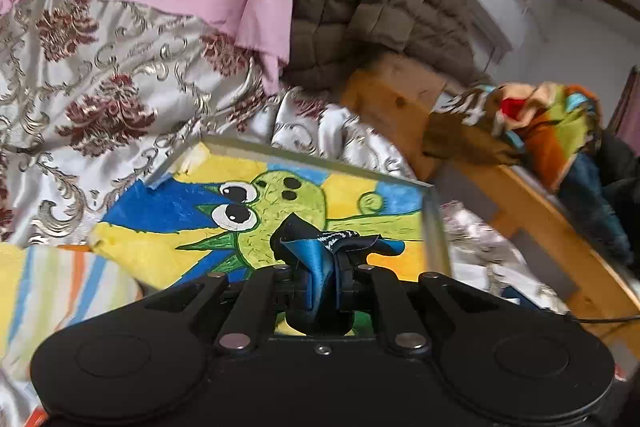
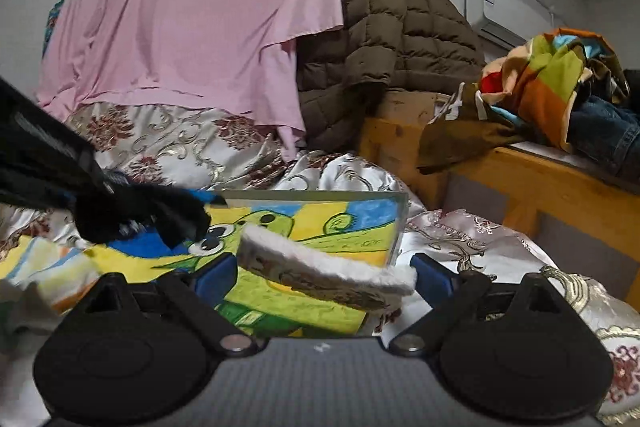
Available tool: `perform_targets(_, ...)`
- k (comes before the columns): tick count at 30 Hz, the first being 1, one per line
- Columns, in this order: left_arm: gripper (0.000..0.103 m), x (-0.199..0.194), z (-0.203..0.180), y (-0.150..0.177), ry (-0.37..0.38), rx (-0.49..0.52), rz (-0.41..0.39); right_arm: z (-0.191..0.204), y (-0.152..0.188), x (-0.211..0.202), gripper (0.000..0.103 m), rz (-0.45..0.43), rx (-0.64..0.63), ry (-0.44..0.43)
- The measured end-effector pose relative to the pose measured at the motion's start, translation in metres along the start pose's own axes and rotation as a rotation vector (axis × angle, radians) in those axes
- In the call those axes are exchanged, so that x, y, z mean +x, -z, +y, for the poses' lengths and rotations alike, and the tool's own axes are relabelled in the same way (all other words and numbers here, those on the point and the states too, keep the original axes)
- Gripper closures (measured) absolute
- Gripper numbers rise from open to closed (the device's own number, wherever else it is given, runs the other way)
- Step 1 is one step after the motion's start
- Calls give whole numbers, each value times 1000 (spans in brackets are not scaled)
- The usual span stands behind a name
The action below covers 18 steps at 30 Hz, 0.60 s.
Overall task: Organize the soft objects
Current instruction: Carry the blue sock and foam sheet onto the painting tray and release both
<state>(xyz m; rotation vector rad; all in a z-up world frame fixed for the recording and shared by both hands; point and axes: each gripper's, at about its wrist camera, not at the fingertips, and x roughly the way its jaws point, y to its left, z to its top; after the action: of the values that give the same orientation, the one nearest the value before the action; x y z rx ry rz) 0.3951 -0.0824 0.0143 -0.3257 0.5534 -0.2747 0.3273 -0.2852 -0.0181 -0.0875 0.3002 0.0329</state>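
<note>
Pinched tight, the left gripper (image 1: 320, 281) held a dark blue cloth (image 1: 320, 251) between its closed fingers, the satin-like fabric bunched and sticking up above the cartoon picture (image 1: 192, 211), a framed drawing of a green big-eyed creature on yellow and blue. From the right wrist camera the same left gripper (image 2: 132, 215) reached in from the left, its dark cloth (image 2: 176, 215) hanging over the picture's (image 2: 332, 223) near-left part. The right gripper (image 2: 320, 275) stood wide open, its blue pads (image 2: 214, 275) well apart, with a flat pale fluffy item (image 2: 320, 267) lying tilted between them over the picture's near edge; whether either pad touched it could not be told. The picture lay on a silvery floral bedspread (image 1: 100, 99). Beyond the picture a pink sheet (image 2: 200, 11) hung down, with a brown quilted jacket (image 2: 392, 35) beside it. Right of the picture, a wooden frame (image 2: 520, 179) carried a heap of colourful clothes (image 2: 560, 83).
</note>
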Motion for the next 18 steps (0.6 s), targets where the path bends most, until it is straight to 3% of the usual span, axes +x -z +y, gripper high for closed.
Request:
perform_targets(5, 93, 40, 4, 3, -51, -19, 50, 3, 15, 22, 12, 46, -32, 2)
perform_targets(12, 92, 63, 8, 11, -85, -13, 103, 5, 22, 27, 10, 69, -22, -35)
perform_targets(18, 72, 68, 11, 14, -128, -28, 132, -1, 21, 27, 5, 83, 5, -45)
